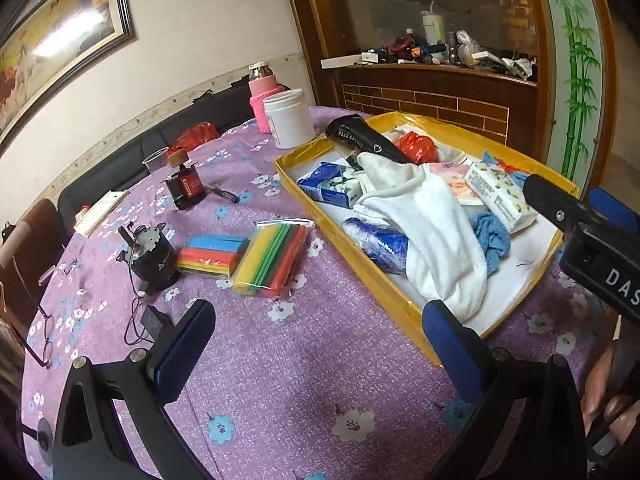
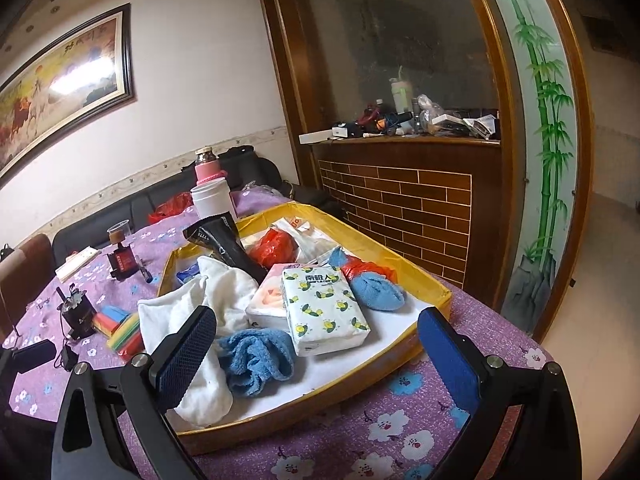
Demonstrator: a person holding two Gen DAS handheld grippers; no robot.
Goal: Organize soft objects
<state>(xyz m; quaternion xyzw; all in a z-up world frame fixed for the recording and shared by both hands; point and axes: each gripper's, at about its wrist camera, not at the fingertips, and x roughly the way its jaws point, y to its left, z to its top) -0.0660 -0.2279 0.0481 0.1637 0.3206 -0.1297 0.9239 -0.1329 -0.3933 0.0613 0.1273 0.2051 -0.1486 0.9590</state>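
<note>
White towel [image 2: 208, 320] drapes over the yellow tray [image 2: 432, 280] rim, so the right gripper [image 2: 316, 360], released like the empty left gripper [image 1: 320, 344], may drag the tissue pack [image 2: 324, 308] out.

A tray [image 1: 404, 300] sits on the counter [image 1: 312, 380]. In the tray, a towel [image 1: 436, 236] drapes over its near rim, with a tissue pack [image 2: 324, 312] right of it. Left of the tray, on the counter, lie two sponge packs [image 1: 268, 258].
</note>
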